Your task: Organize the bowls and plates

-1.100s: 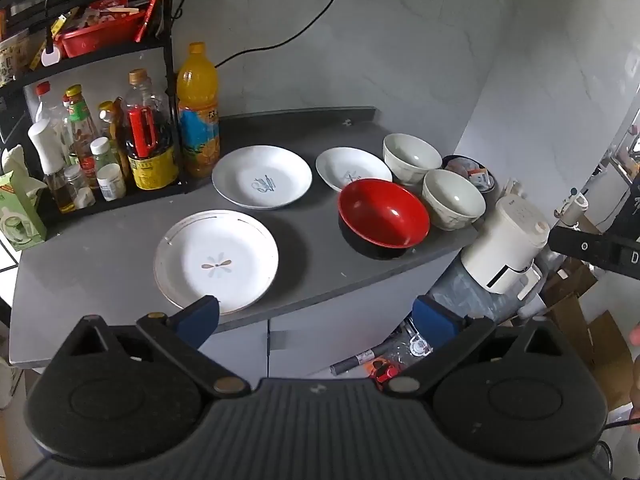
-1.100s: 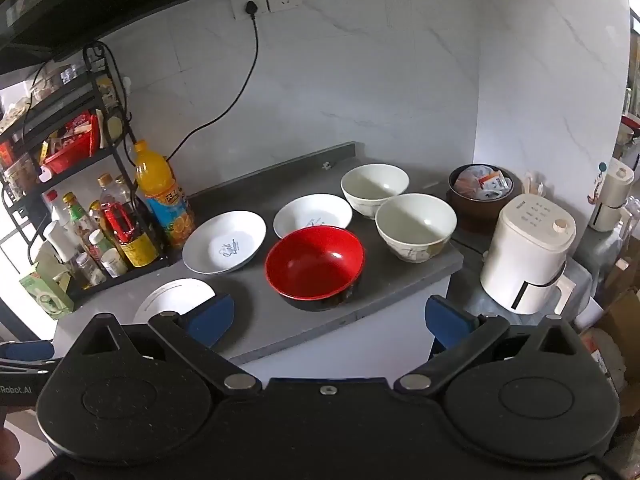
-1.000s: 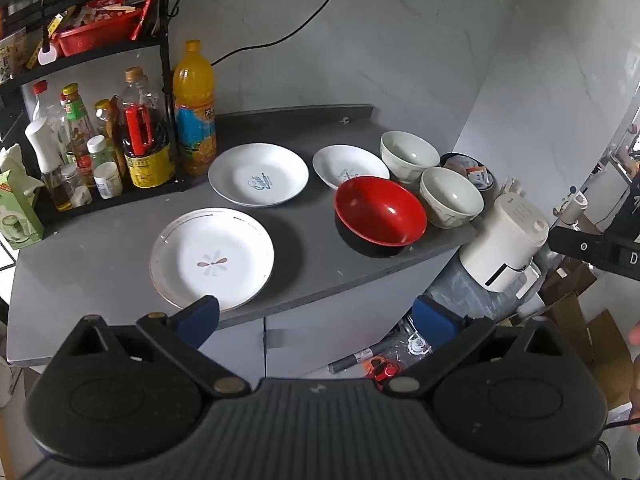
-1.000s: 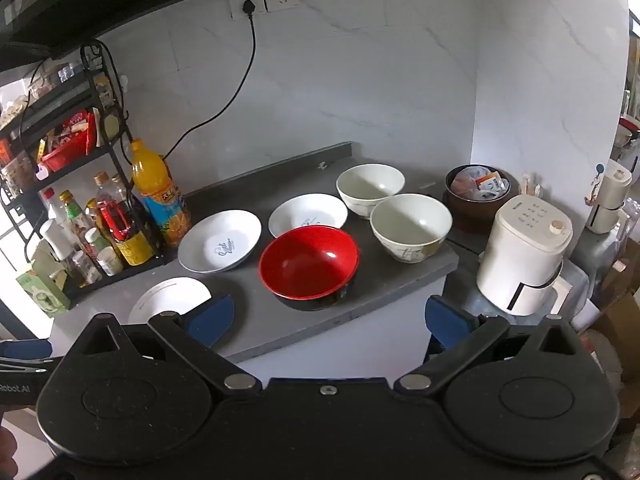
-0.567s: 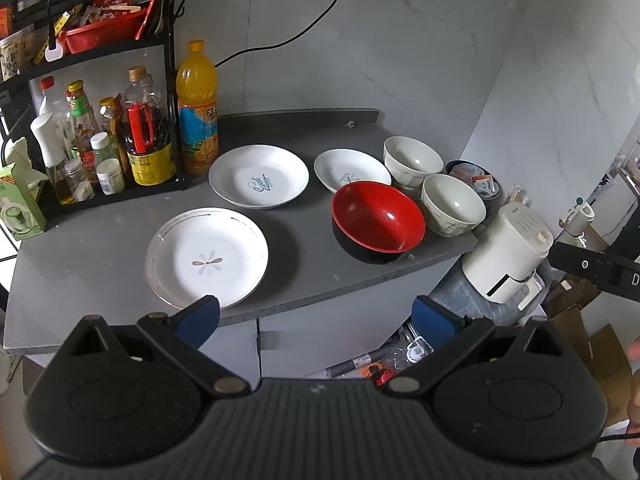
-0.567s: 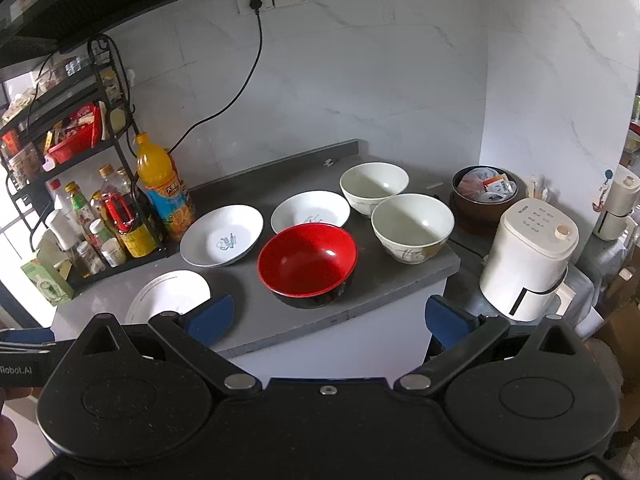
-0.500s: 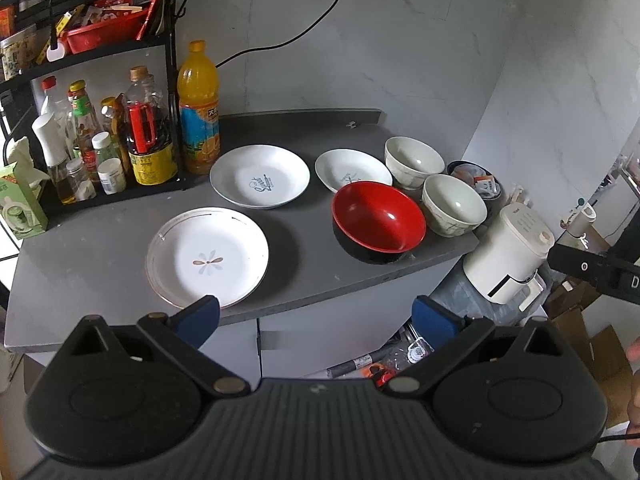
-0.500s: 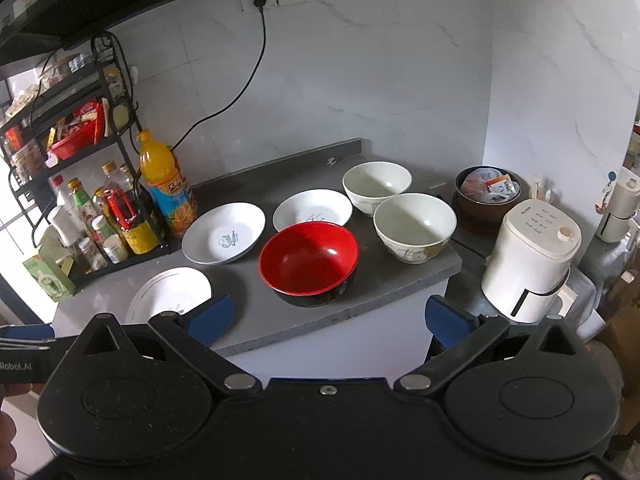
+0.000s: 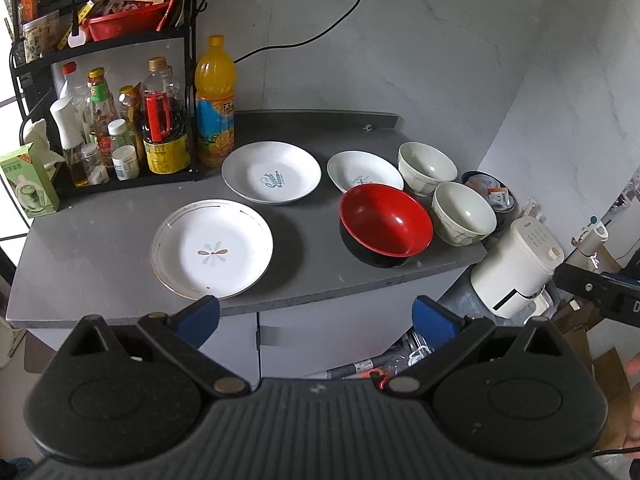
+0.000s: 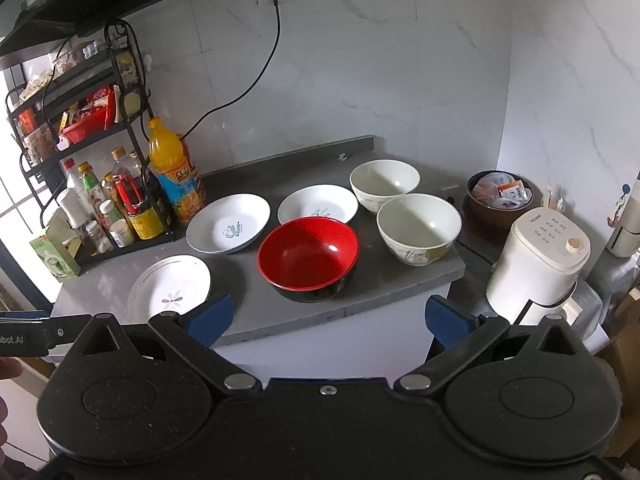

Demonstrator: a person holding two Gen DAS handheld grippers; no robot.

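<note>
- Left wrist view: the left gripper point(image 9: 314, 316) is wide open and holds nothing; three plates point(image 9: 212, 248) and three bowls point(image 9: 386, 230) sit apart in the middle, none stacked
- Right wrist view: the right gripper point(image 10: 326, 318) is wide open and empty too; the red bowl point(image 10: 307, 258) sits mid-frame, so all the sorting is left

Six dishes point(image 9: 386, 226) on countertop point(image 9: 100, 240)
</note>
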